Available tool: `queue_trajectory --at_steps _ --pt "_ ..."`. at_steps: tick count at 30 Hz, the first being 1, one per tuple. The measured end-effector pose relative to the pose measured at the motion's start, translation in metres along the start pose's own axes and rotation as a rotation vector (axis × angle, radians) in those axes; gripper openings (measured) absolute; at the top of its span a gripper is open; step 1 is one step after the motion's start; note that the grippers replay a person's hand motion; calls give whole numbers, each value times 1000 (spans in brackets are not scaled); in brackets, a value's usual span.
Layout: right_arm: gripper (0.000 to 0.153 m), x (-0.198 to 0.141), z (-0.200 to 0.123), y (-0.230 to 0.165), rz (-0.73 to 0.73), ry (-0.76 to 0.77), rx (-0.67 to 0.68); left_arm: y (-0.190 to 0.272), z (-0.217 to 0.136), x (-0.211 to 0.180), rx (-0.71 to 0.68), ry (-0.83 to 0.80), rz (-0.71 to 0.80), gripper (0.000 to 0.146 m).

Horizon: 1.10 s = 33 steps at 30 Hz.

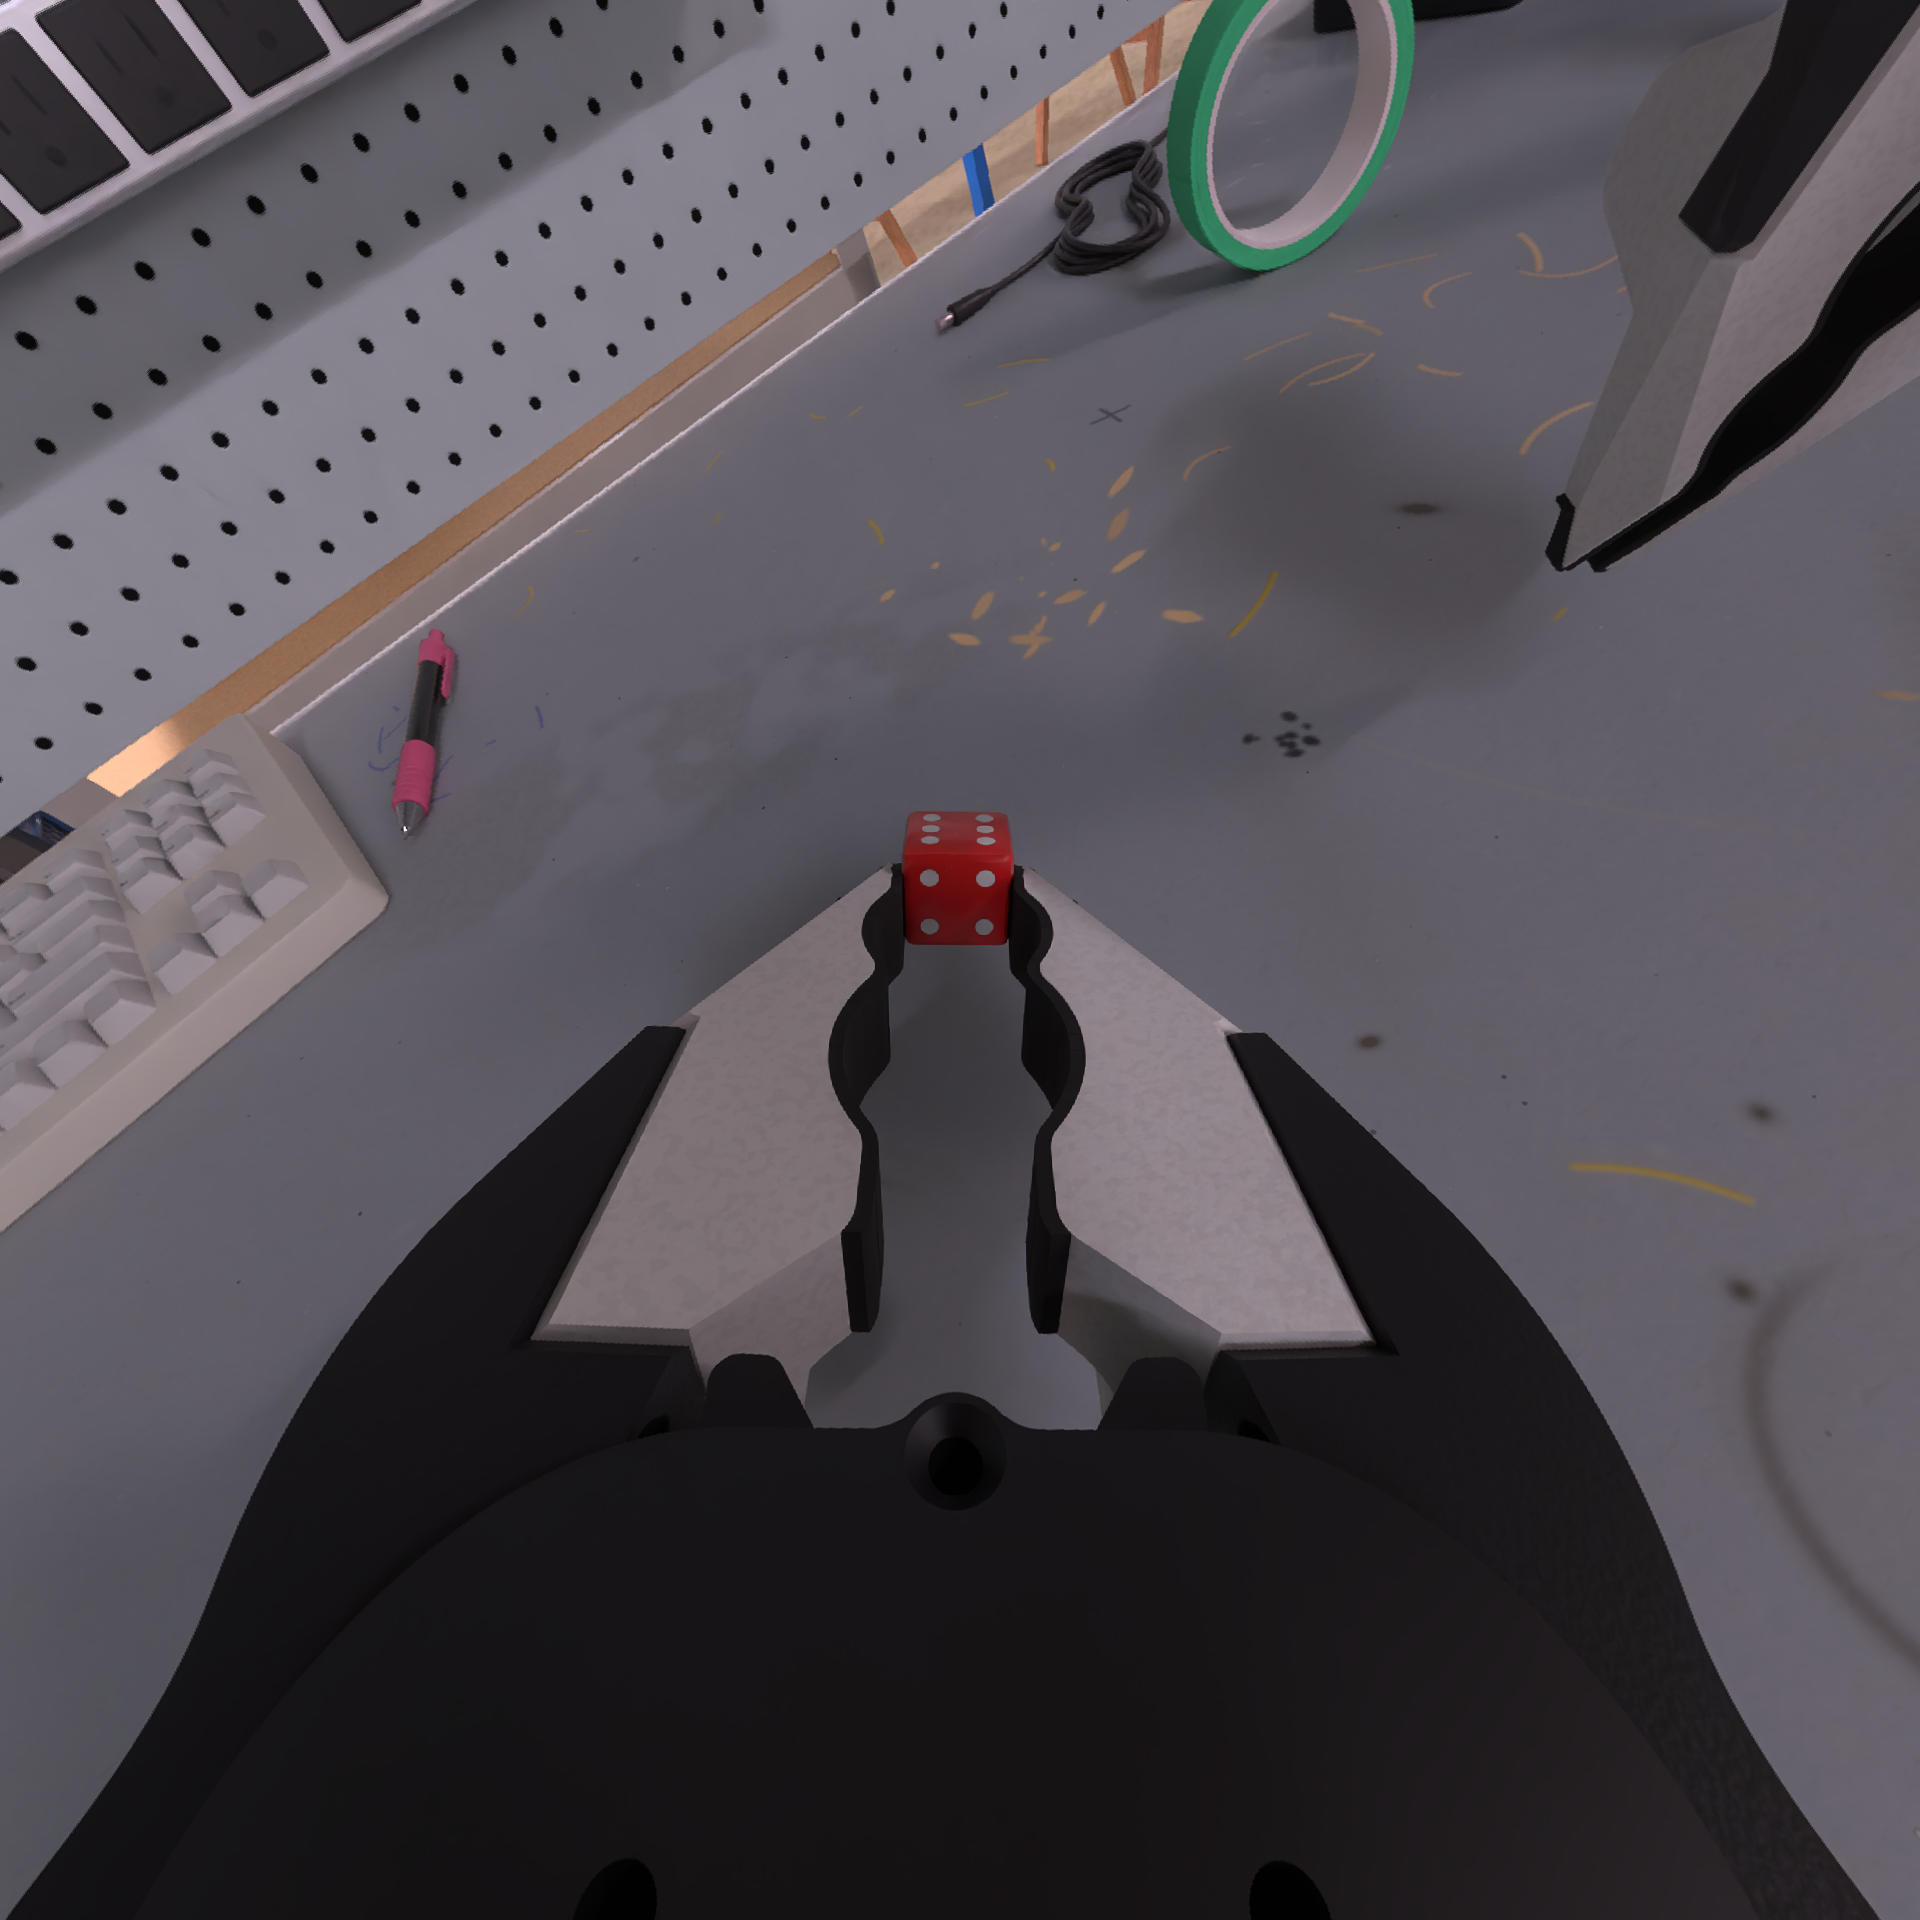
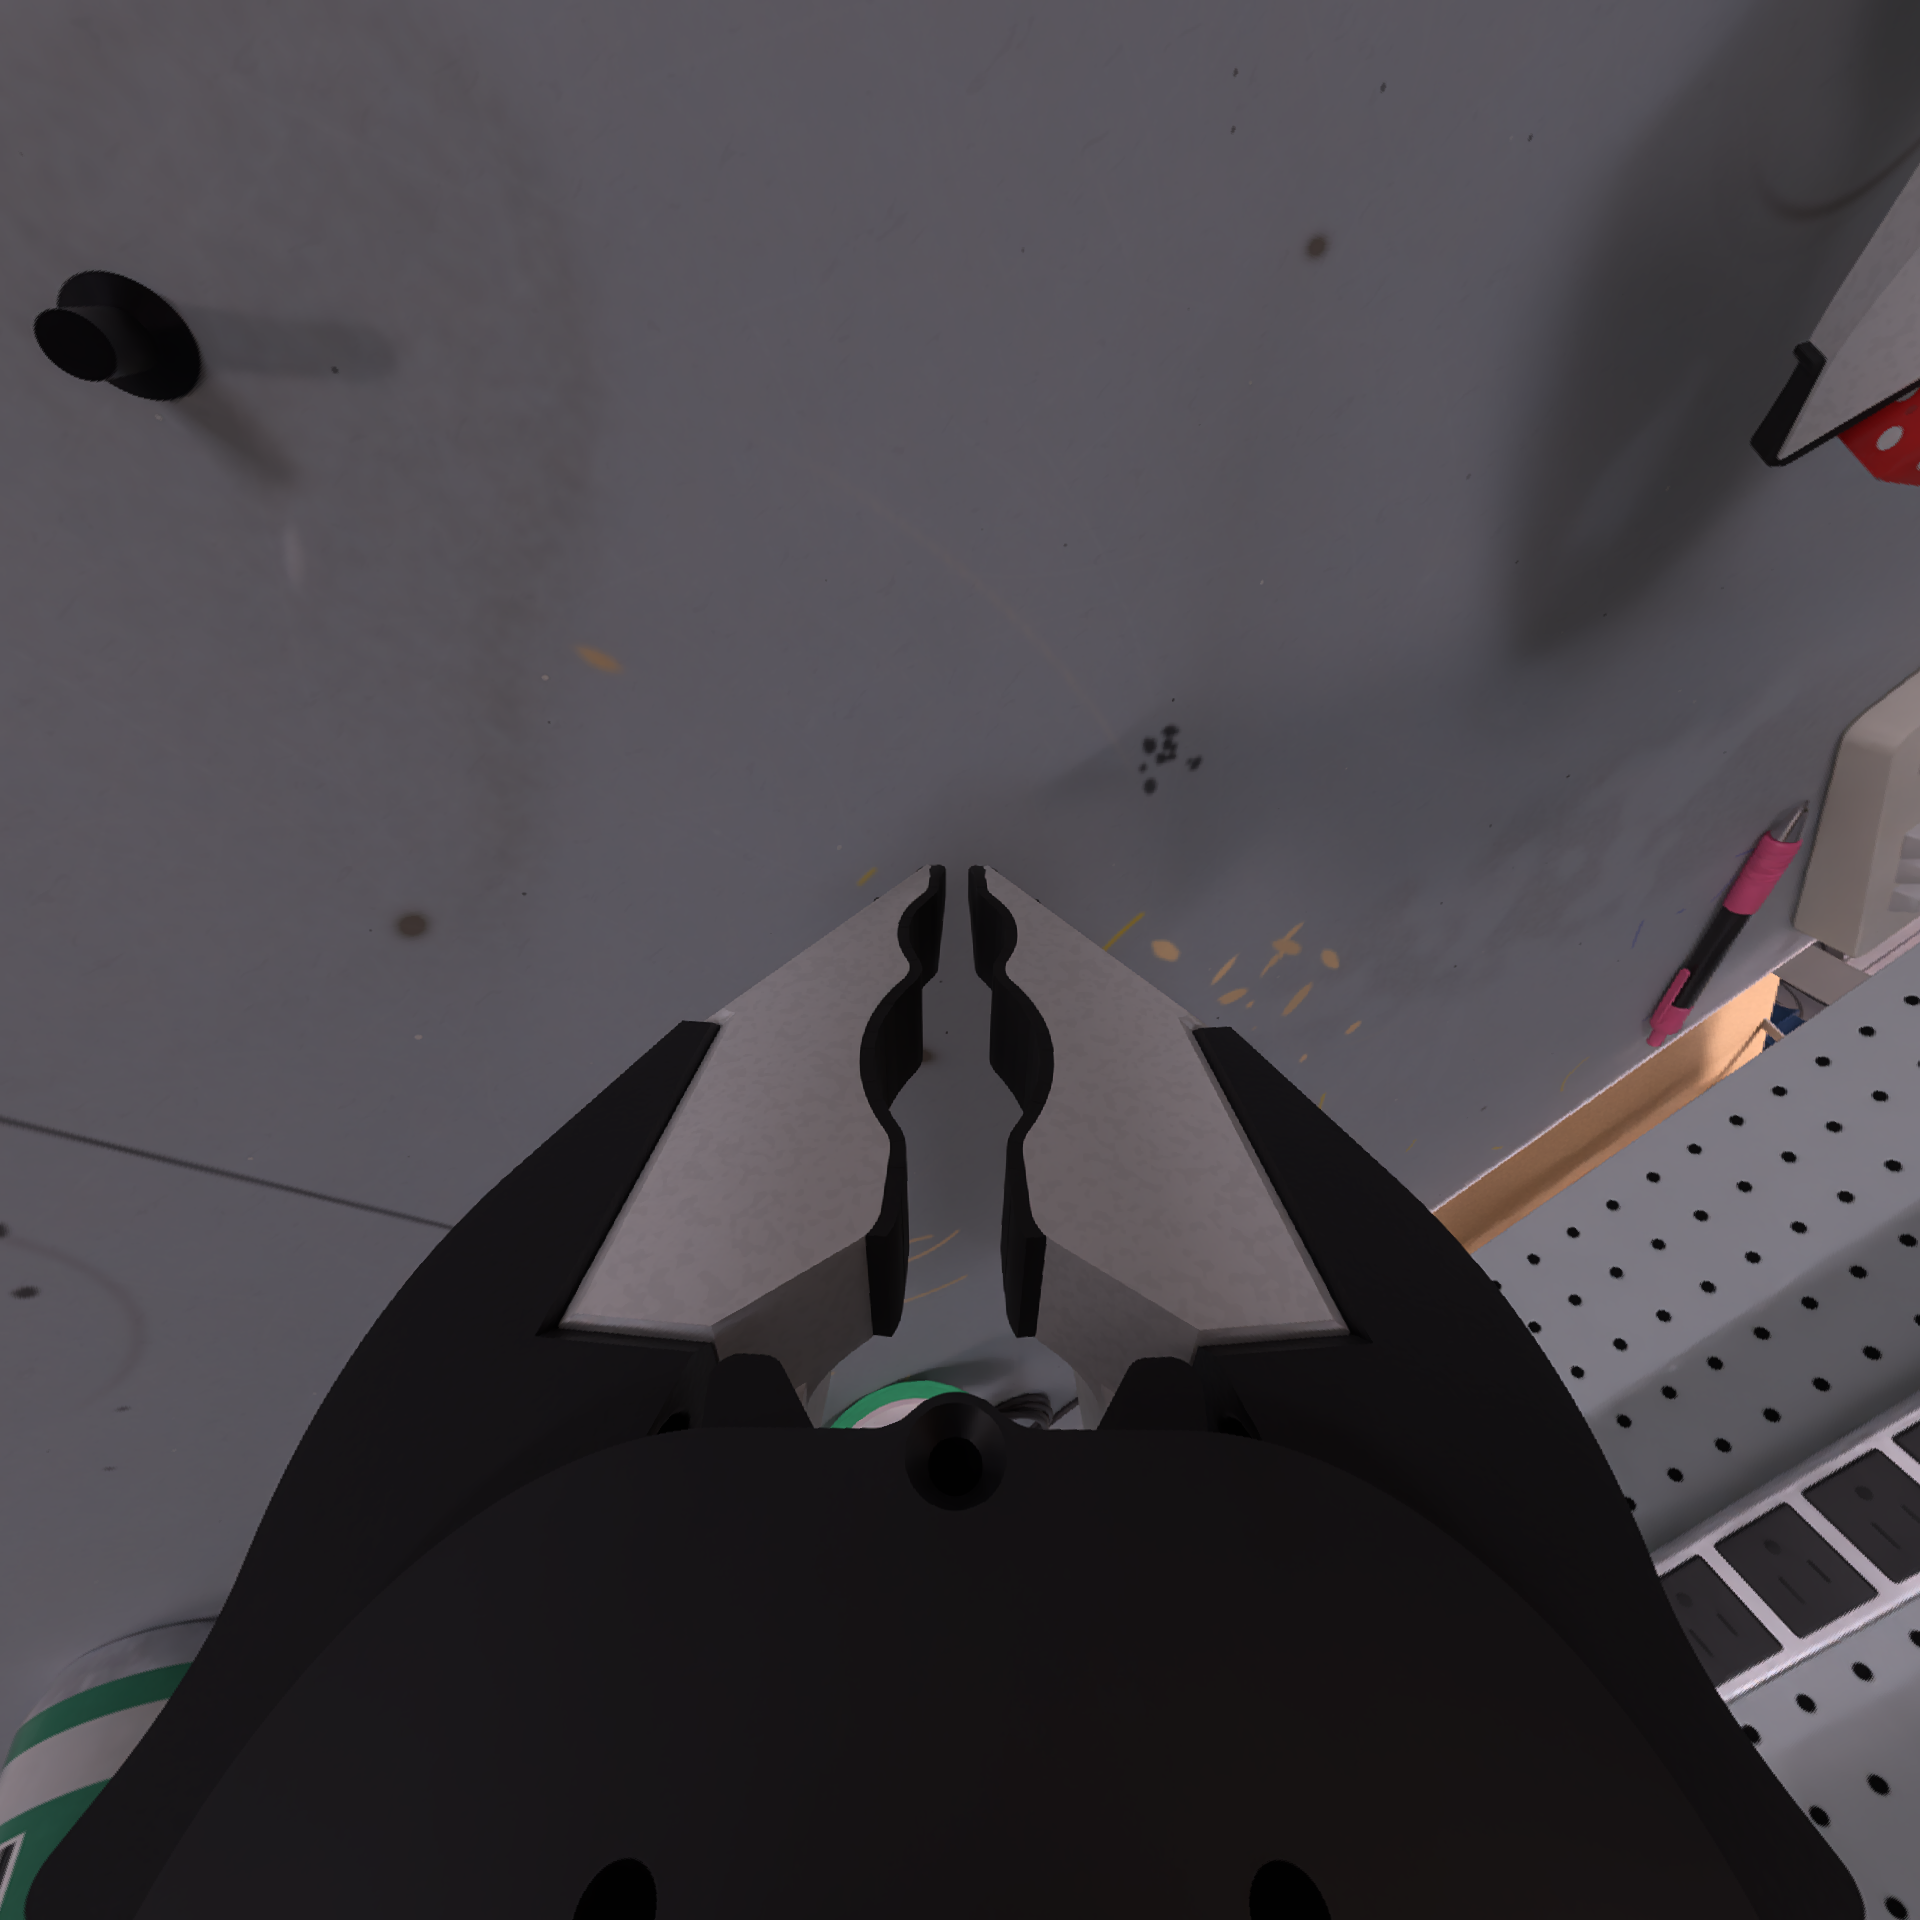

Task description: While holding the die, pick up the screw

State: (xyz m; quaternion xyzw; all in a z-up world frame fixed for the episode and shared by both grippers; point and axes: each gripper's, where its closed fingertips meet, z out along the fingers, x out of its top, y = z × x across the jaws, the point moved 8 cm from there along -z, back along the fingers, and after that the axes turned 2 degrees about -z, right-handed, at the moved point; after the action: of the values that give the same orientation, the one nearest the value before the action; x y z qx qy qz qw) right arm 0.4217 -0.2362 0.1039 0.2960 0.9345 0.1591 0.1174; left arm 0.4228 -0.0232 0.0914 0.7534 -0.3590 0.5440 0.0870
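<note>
Left gripper [image 1: 956,883] pinching the red die [image 1: 956,878] between its fingertips, hovering above the grey workbench [image 1: 1351,935]. Right gripper [image 2: 956,878] hanging nearly closed, only a slit showing between its tips, gripping nothing. Black screw [image 2: 114,335] standing on its head on the bench, well apart from the right gripper, far to its upper left. Pink pen [image 1: 421,732] lying near a beige keyboard [image 1: 156,914]; green tape roll [image 1: 1288,125] standing beside a coiled black cable [image 1: 1101,213].

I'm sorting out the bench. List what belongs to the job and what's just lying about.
Job: red die, clamped in the left gripper; black screw; right gripper, nearly closed on nothing.

Lying about: green tape roll, pink pen, black cable, beige keyboard.
</note>
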Motion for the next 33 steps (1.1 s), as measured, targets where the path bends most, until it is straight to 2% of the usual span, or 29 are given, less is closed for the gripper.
queue_trajectory --at_steps 6,12,20,28,30,33 --pt "5 0 0 -1 -8 -1 -9 0 0 0 0 -1 -1 19" --pt "16 3 -7 -4 -12 0 -54 0 0 0 1 0 0 19" --pt "4 7 -4 -5 -47 -2 -95 1 -1 1 4 2 4 19" --pt "4 6 -5 -5 -46 -6 -116 1 0 1 1 -4 2 19" --pt "14 5 -12 -6 2 -3 -139 0 0 1 0 -1 -5 19" --pt "31 2 -32 -13 156 27 -209 -2 -1 1 -9 10 -38 19"
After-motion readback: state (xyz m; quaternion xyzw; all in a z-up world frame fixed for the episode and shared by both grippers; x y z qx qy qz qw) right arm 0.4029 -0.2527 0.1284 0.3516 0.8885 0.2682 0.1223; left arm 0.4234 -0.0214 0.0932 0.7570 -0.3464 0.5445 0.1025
